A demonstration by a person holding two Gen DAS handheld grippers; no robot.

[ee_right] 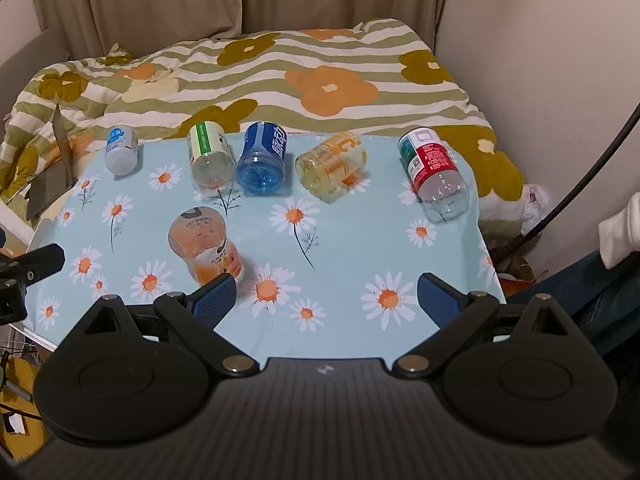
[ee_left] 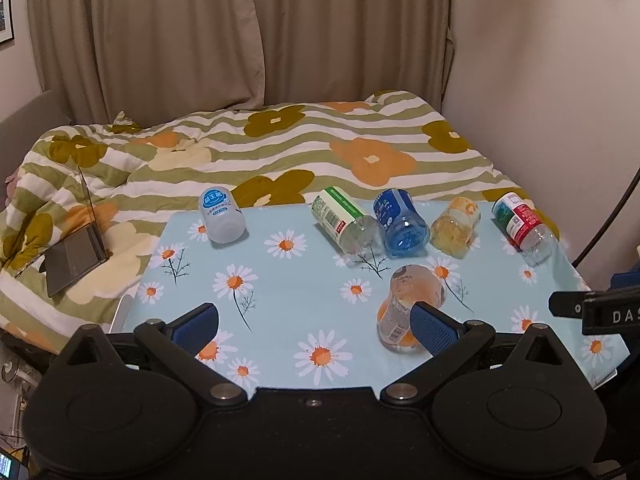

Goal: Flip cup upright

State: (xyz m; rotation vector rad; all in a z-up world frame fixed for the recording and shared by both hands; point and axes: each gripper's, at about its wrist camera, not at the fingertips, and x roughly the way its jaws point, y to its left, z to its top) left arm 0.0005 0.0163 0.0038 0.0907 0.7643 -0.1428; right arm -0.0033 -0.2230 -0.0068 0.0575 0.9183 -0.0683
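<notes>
Left wrist view. Left gripper (ee_left: 316,322), black frame with blue ribbed pads, jaws spread wide, nothing between them. Its right pad (ee_left: 434,328) overlaps the clear cut-bottle cup with the orange label (ee_left: 408,304), which lies on its side near the front of the table; whether pad and cup touch cannot be told. The table wears a pale blue daisy-print cloth (ee_left: 280,280). Along the far edge, all lying on their sides: a white frosted cup with a blue label (ee_left: 222,216), well apart at the left; a clear cup with a green-and-white label (ee_left: 344,222) beside a blue tinted cup (ee_left: 400,222), the two looking to touch at their near ends; a yellowish clear cup with orange print (ee_left: 456,226); a clear cup with a red-and-green label (ee_left: 522,224) near the right corner. Shown best here: a grey open laptop (ee_left: 76,254) on the green-striped flowered quilt (ee_left: 320,148), and beige curtains (ee_left: 240,32) behind.

Right wrist view. Right gripper (ee_right: 326,302), same build, jaws likewise wide apart and holding nothing. The orange-label cup (ee_right: 204,244) appears whole here, unobscured, its body just beyond the left pad (ee_right: 212,300). Seen only here: a white sleeve cuff (ee_right: 622,228) at the right edge and a black cable (ee_right: 580,176) crossing the wall.
</notes>
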